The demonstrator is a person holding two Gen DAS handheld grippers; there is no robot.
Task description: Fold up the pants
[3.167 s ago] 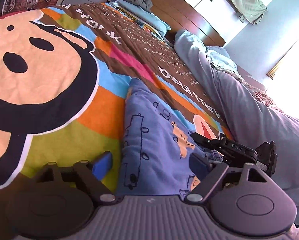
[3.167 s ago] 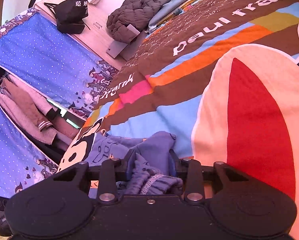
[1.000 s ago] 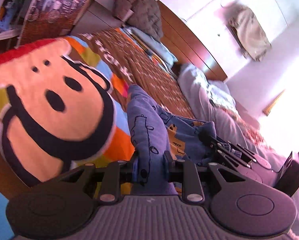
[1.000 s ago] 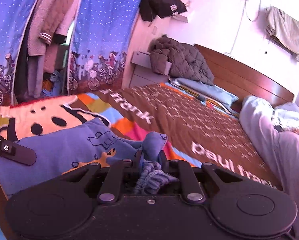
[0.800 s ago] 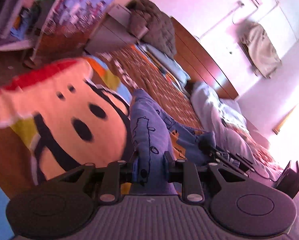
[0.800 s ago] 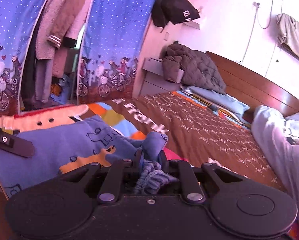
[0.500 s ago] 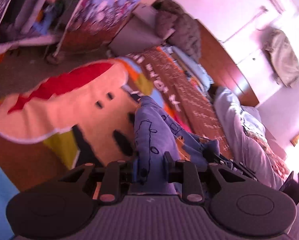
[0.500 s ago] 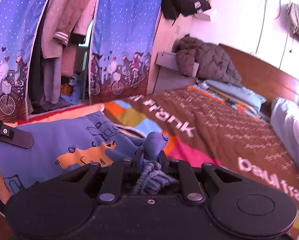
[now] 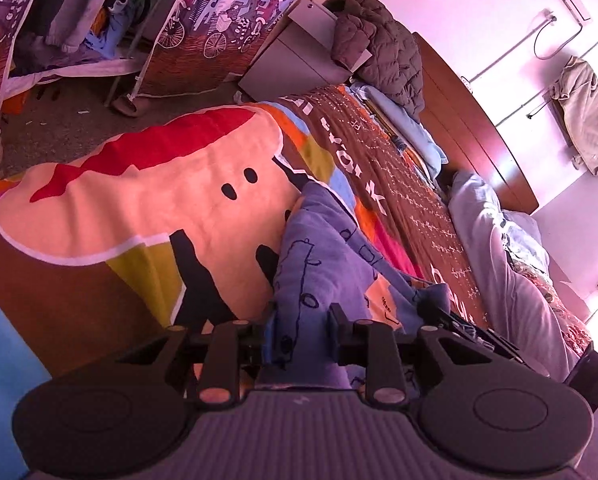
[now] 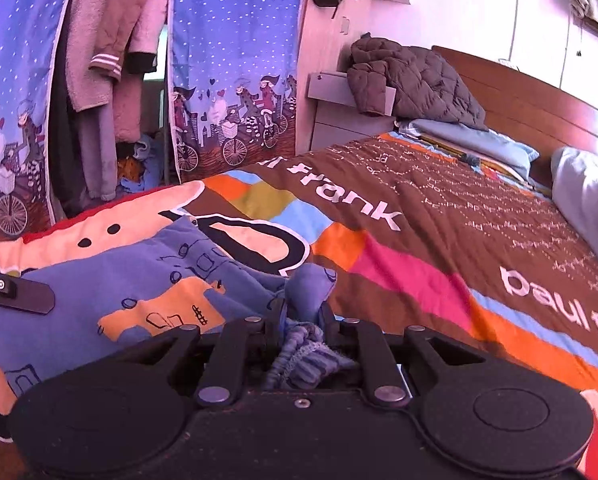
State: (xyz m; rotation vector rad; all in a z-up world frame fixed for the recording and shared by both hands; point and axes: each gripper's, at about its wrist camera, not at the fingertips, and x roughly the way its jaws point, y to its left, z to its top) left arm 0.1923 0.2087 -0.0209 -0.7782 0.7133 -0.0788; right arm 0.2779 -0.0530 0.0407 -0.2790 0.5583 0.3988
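Blue pants are clamped between the left gripper jaws, draped ahead. Their bunched waistband is pinched by the right gripper.

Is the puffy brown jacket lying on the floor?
No, the jacket is heaped on the grey bedside cabinet next to the bed's headboard.
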